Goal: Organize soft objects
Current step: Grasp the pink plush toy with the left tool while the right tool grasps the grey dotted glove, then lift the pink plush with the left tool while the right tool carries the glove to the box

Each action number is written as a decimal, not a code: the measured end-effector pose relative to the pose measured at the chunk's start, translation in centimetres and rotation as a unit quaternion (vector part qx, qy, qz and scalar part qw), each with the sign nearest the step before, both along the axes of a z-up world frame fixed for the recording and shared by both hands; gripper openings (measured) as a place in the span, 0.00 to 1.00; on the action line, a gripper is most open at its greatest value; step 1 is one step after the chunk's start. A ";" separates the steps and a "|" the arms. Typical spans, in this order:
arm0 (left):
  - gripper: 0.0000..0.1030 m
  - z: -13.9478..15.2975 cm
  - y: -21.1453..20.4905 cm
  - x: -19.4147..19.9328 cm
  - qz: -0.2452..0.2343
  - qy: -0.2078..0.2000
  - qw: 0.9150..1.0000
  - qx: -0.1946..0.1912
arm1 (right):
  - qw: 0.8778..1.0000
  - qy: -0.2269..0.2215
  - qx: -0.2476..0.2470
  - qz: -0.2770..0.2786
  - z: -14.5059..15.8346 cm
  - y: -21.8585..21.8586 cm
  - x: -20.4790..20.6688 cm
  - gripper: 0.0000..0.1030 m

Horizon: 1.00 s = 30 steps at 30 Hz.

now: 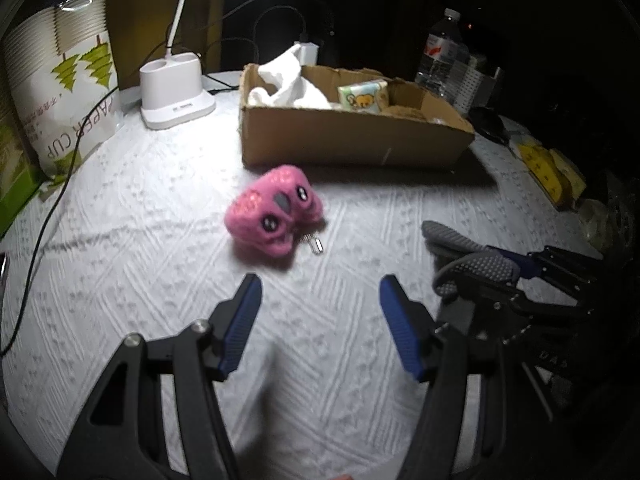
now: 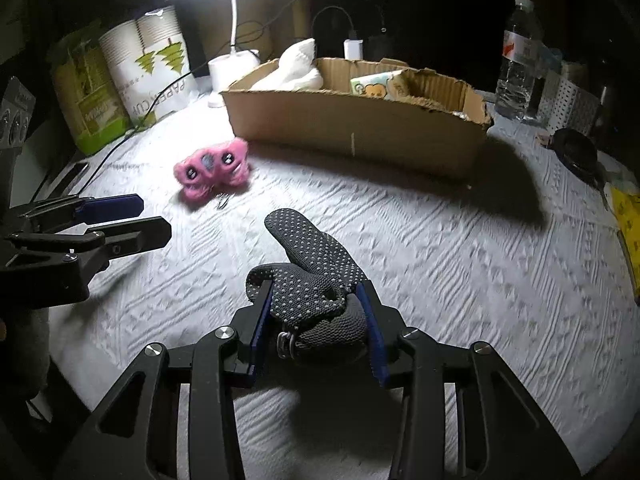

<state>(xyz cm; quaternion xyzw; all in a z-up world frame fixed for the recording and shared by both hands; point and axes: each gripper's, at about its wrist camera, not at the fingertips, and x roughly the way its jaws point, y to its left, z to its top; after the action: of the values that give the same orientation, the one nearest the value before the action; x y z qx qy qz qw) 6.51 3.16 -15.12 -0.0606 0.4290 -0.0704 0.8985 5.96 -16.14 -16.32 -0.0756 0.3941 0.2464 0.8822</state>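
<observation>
A pink plush toy (image 1: 274, 211) with a small metal clasp lies on the white textured cloth in front of a cardboard box (image 1: 352, 136). My left gripper (image 1: 320, 292) is open and empty, a short way in front of the toy. My right gripper (image 2: 316, 292) is shut on a grey dotted glove (image 2: 316, 268) and holds it just above the cloth. The glove also shows at the right in the left wrist view (image 1: 472, 256). The pink toy (image 2: 212, 170) and box (image 2: 356, 128) show in the right wrist view too, with the left gripper's fingers (image 2: 116, 216) at the left.
The box holds a white cloth (image 1: 288, 84) and a tissue pack (image 1: 362, 98). A white lamp base (image 1: 176, 96) and a paper cup sleeve (image 1: 60, 88) stand at the back left, with a black cable (image 1: 44, 240). A water bottle (image 1: 440, 52) and yellow items (image 1: 548, 168) are at the right.
</observation>
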 end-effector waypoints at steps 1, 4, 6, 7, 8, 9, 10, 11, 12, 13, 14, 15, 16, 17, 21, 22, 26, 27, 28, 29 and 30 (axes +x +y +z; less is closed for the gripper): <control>0.61 0.0 0.1 0.3 0.000 0.000 1.000 0.002 | 1.000 0.000 0.001 -0.001 0.0 -0.1 0.3 0.42; 0.61 0.0 0.2 1.9 0.004 0.000 1.000 0.011 | 1.000 0.003 0.005 -0.007 0.1 -0.5 1.6 0.42; 0.61 0.0 0.4 3.1 0.007 -0.001 1.000 0.017 | 1.000 0.004 0.008 -0.011 0.0 -0.8 2.4 0.42; 0.61 0.0 0.4 3.5 0.009 0.000 1.000 0.021 | 1.000 0.005 0.010 -0.014 0.0 -1.0 2.8 0.42; 0.61 -0.1 0.5 4.1 0.012 0.000 1.000 0.028 | 1.000 0.005 0.011 -0.016 0.0 -1.2 3.2 0.42; 0.61 -0.2 0.5 4.5 0.014 0.000 0.999 0.032 | 1.000 0.005 0.012 -0.018 0.0 -1.3 3.5 0.42; 0.61 -0.4 0.6 5.0 0.016 0.000 0.999 0.036 | 1.000 0.006 0.013 -0.020 0.0 -1.5 3.9 0.42; 0.61 -0.6 0.7 5.5 0.016 0.004 0.999 0.040 | 1.000 0.006 0.014 -0.022 0.1 -1.6 4.2 0.42; 0.61 -0.9 0.8 6.0 0.018 0.007 0.999 0.045 | 1.000 0.005 0.015 -0.024 0.1 -1.8 4.6 0.42; 0.61 -1.1 1.0 6.5 0.021 0.010 0.998 0.050 | 1.000 0.005 0.015 -0.026 0.1 -1.9 4.9 0.42; 0.61 -1.3 1.1 6.8 0.022 0.012 0.998 0.052 | 0.999 0.005 0.016 -0.029 0.2 -2.1 5.3 0.42; 0.61 -1.4 1.2 7.2 0.022 0.014 0.998 0.051 | 0.999 0.005 0.017 -0.032 0.2 -2.3 5.6 0.42; 0.61 -1.5 1.3 7.4 0.022 0.016 0.998 0.051 | 0.999 0.005 0.017 -0.034 0.2 -2.5 5.8 0.42; 0.61 -1.7 1.3 7.7 0.021 0.017 0.998 0.053 | 0.999 0.006 0.019 -0.036 0.2 -2.6 6.1 0.42; 0.61 -2.3 1.1 8.7 0.012 0.028 0.998 0.058 | 0.999 0.010 0.021 -0.039 0.0 -2.9 6.8 0.42; 0.61 -2.5 1.1 8.8 0.011 0.031 0.998 0.059 | 0.999 0.011 0.022 -0.040 -0.1 -2.9 6.8 0.42; 0.61 -3.1 1.1 9.4 0.008 0.038 0.998 0.059 | 0.999 0.016 0.022 -0.042 -0.4 -3.0 7.0 0.42; 0.61 -3.2 0.9 9.5 0.005 0.032 0.997 0.063 | 0.999 0.017 0.022 -0.042 -0.5 -3.0 7.0 0.42; 0.61 -3.2 0.8 9.5 0.003 0.030 0.997 0.065 | 0.999 0.017 0.022 -0.043 -0.5 -2.9 7.0 0.42; 0.61 -3.2 0.7 9.6 -0.001 0.028 0.998 0.063 | 0.999 0.017 0.022 -0.043 -0.5 -2.9 7.0 0.42; 0.60 -3.2 0.6 9.6 -0.003 0.027 0.998 0.062 | 0.999 0.017 0.022 -0.042 -0.4 -2.9 6.9 0.42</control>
<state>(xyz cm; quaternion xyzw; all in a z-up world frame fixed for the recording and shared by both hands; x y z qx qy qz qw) 16.16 3.77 -18.31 -0.0052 0.4572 -0.0443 0.8883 12.87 -19.06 -16.72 -0.0351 0.4061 0.2187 0.8866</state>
